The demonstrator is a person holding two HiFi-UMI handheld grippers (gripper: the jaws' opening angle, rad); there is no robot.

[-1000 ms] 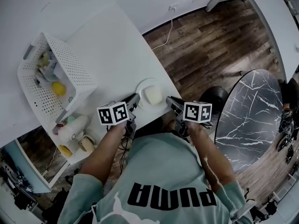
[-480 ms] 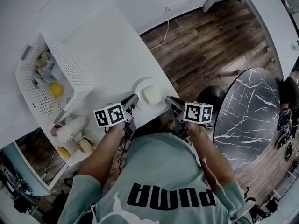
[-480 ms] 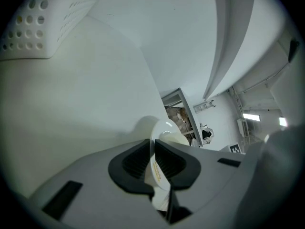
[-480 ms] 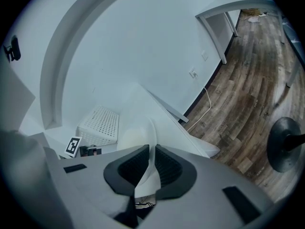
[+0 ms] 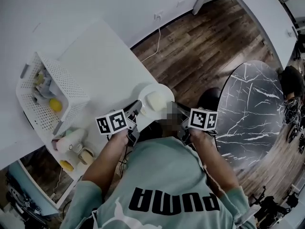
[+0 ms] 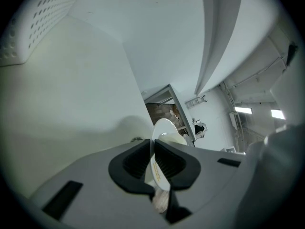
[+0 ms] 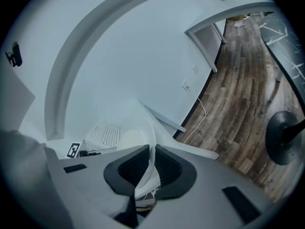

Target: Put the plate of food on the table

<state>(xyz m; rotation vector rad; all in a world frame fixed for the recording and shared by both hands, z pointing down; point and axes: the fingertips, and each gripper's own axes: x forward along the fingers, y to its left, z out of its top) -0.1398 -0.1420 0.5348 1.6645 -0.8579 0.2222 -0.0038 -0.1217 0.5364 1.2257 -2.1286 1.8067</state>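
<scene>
**Handling.** The round white plate (image 5: 160,90) carries a pale, bun-like piece of food (image 5: 155,99) and is at the near corner of the long white table (image 5: 105,61), apparently lifted just clear of its edge. The plate looks stiff, smooth and glazed. It is probably slippery under the pads and would likely break if dropped. It seems only moderately heavy. The food lies loose on it and would probably slide if the plate tilted. The thin rim offers the only hold, best taken at two opposite points so that the plate stays level.

**Grip.** The left gripper (image 6: 153,159) is clamped on the plate's rim on the side nearer the white perforated basket (image 5: 47,97) that stands on the white table. The right gripper (image 7: 152,159) is clamped on the opposite rim, on the side away from the white table's middle. In both gripper views the rim stands edge-on between the dark pads.

**Change from the earlier frame.** A second ago the plate rested flat on the white table's near corner, with both grippers at its rim. The left jaws have just been closing onto that rim. The plate now appears larger and higher, and it overlaps the table's edge. Both marker cubes also sit higher. The round black marble-patterned table (image 5: 257,109), well beyond the white table's near corner, may be the destination.
</scene>
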